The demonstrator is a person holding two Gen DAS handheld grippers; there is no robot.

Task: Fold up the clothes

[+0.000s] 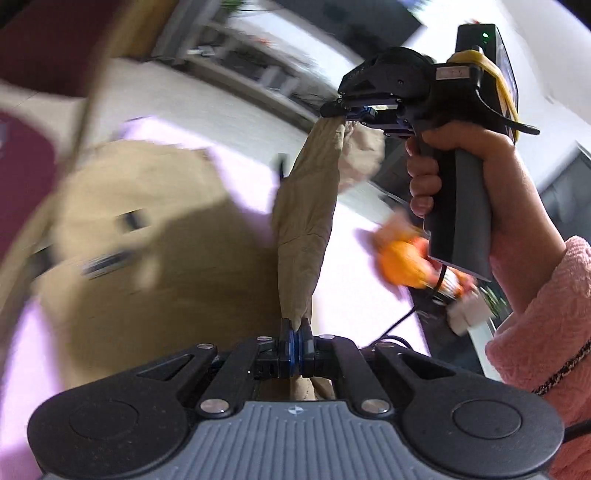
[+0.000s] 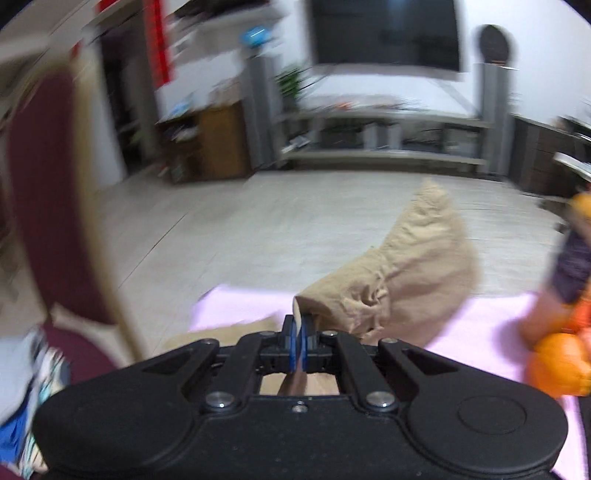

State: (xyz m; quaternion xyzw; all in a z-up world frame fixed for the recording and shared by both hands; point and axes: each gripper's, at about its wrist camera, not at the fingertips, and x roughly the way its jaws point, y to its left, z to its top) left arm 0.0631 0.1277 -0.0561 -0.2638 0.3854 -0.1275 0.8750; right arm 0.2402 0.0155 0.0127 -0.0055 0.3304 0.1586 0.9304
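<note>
A tan garment (image 1: 147, 236) lies partly on a pink cloth-covered table (image 1: 236, 173), blurred by motion. One edge of it (image 1: 306, 221) is pulled up into a taut band between both grippers. My left gripper (image 1: 295, 326) is shut on the near end of that band. My right gripper (image 1: 349, 112), held by a hand in a pink sleeve, is shut on the far end, higher up. In the right wrist view my right gripper (image 2: 300, 323) pinches the tan garment (image 2: 413, 273), which billows up to the right above the pink table (image 2: 236, 306).
A dark red chair (image 2: 55, 192) stands at the left. Orange fruit (image 2: 557, 362) and a small orange figure (image 1: 402, 258) sit at the table's right side. Beyond lie a pale tiled floor (image 2: 258, 221), a grey TV shelf (image 2: 388, 140) and a wall screen (image 2: 384, 33).
</note>
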